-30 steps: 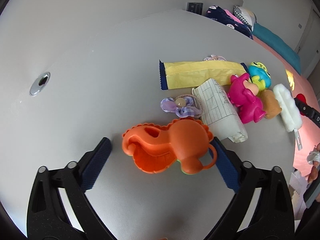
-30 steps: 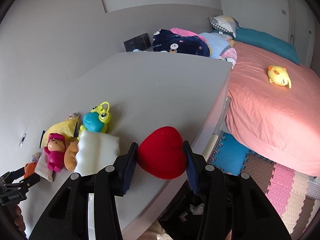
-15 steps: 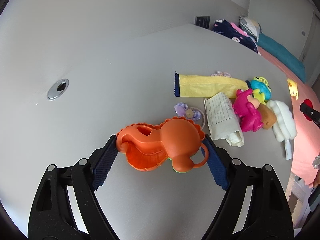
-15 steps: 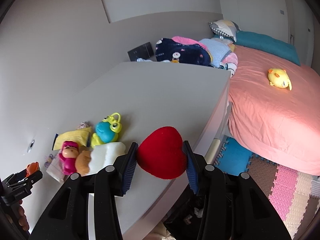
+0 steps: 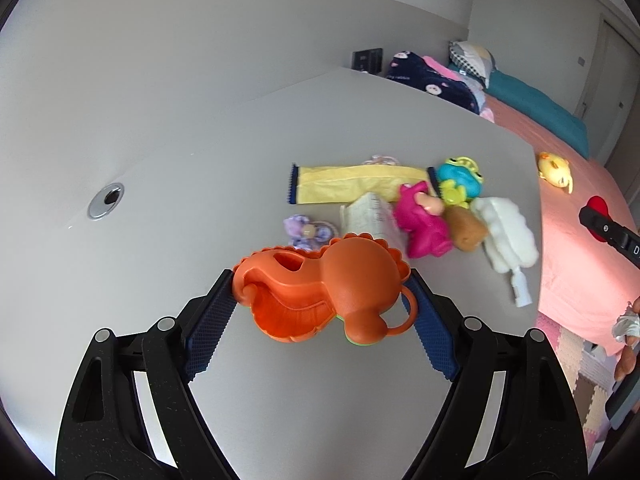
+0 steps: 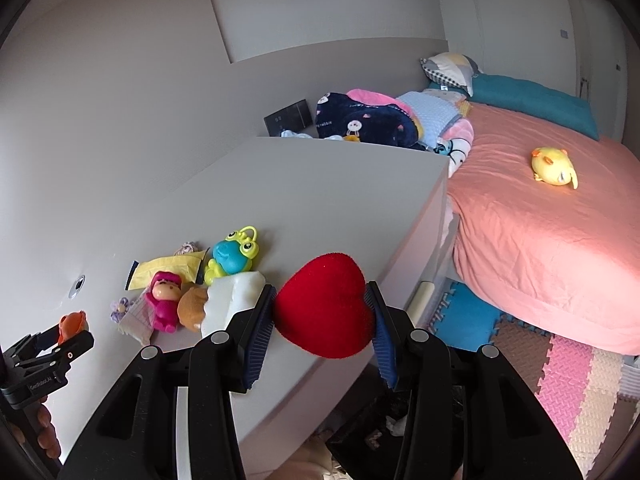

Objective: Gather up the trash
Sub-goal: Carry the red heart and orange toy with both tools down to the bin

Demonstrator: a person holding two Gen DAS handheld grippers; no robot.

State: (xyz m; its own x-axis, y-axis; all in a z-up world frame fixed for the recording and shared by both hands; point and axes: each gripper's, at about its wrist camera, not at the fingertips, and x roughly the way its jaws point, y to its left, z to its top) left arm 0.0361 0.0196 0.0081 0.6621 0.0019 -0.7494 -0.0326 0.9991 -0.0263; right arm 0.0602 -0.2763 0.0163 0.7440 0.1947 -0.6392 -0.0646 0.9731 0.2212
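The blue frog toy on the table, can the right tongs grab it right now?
Probably not. The right tongs are already shut on the red heart, so they have no room for the blue frog toy, though nothing blocks it from above.

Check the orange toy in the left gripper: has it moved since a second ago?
Yes. The orange toy lay on the table by the purple flower clip; the left gripper has closed on it and lifted it.

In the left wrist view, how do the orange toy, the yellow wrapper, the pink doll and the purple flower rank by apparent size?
Largest to smallest:
1. orange toy, though it is nearest the camera, so this may mislead
2. yellow wrapper
3. pink doll
4. purple flower
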